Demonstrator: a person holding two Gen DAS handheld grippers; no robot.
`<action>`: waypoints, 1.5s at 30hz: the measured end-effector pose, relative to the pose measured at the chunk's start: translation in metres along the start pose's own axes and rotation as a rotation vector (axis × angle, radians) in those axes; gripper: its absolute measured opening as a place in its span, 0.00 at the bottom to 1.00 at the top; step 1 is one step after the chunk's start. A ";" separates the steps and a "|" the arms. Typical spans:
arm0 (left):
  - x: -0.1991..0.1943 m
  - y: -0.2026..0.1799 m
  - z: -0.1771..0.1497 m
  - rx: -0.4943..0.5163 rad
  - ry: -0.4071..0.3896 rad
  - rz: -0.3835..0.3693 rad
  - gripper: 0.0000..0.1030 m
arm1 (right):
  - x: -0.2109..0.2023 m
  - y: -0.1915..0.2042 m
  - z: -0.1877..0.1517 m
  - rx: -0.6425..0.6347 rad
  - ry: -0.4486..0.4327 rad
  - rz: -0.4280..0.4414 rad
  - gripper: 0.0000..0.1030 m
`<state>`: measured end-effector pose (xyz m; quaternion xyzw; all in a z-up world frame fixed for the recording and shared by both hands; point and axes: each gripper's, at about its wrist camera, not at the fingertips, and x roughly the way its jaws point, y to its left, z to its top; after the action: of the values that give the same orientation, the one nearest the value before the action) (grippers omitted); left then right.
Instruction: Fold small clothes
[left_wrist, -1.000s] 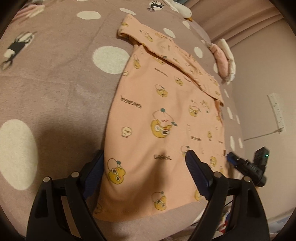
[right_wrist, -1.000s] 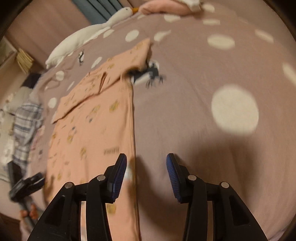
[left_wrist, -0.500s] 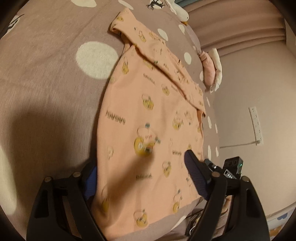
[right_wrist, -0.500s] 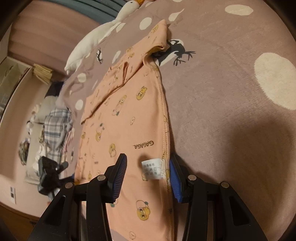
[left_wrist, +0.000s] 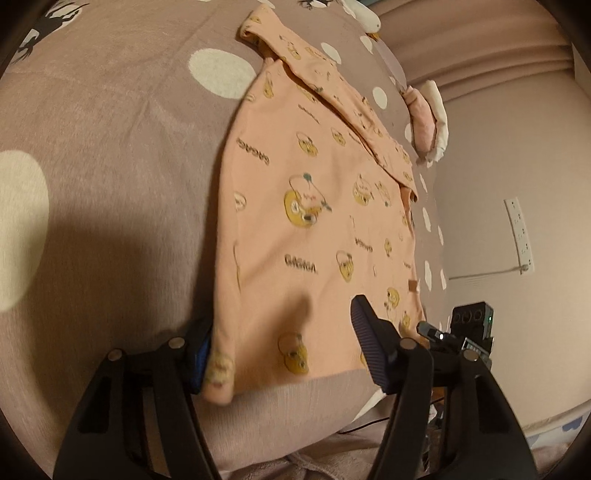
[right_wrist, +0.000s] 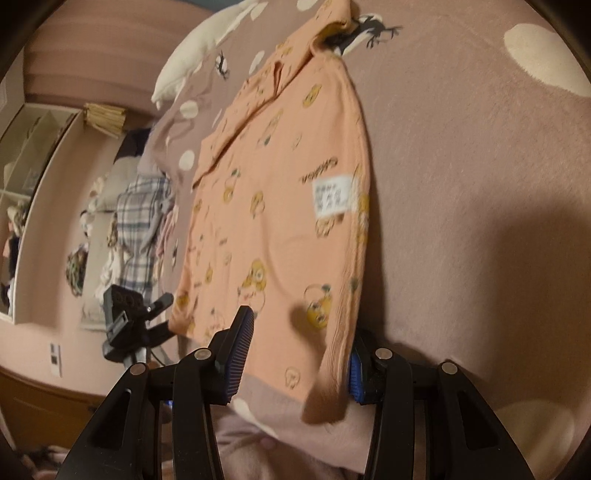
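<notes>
Both claws are set at the near hem of the peach shirt (left_wrist: 314, 206), one at each bottom corner. The left gripper (left_wrist: 282, 349) has its jaws closing, with the hem corner between them; the blue pad (left_wrist: 201, 356) on one side is tucked under the fabric edge while the other finger (left_wrist: 367, 341) stands clear above the cloth, so no pinch is made yet. The right gripper (right_wrist: 299, 354) is held part open astride the opposite corner, where the hem edge curls up against the blue pad (right_wrist: 356, 380); whether that pad already presses the cloth cannot be told.

The shirt (right_wrist: 280, 206) is spread flat on the dotted bedspread (left_wrist: 110, 155), collar end far from the claws, a white care label (right_wrist: 331, 194) lying on its upper face near one side seam.

The step in hand is judged to be the taking of the bottom hem for a first fold toward the collar. For the next move, both corners need to be pinched firmly, lifted together and carried evenly over the body, so that the hem is laid square and the thin fabric is not dragged or bunched.
</notes>
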<state>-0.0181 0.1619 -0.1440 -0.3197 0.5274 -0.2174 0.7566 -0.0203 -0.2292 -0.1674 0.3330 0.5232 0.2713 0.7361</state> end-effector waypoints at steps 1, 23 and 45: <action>-0.001 0.001 -0.002 0.002 -0.002 -0.004 0.63 | 0.001 0.001 -0.001 -0.004 0.004 -0.003 0.43; -0.001 0.009 -0.011 -0.002 -0.055 0.075 0.08 | 0.001 0.014 -0.015 -0.057 -0.062 -0.110 0.18; -0.023 0.011 -0.006 -0.042 -0.126 -0.201 0.05 | -0.002 0.047 -0.015 -0.126 -0.186 0.036 0.07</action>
<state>-0.0314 0.1831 -0.1381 -0.3997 0.4485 -0.2604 0.7559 -0.0377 -0.1980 -0.1334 0.3189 0.4286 0.2847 0.7960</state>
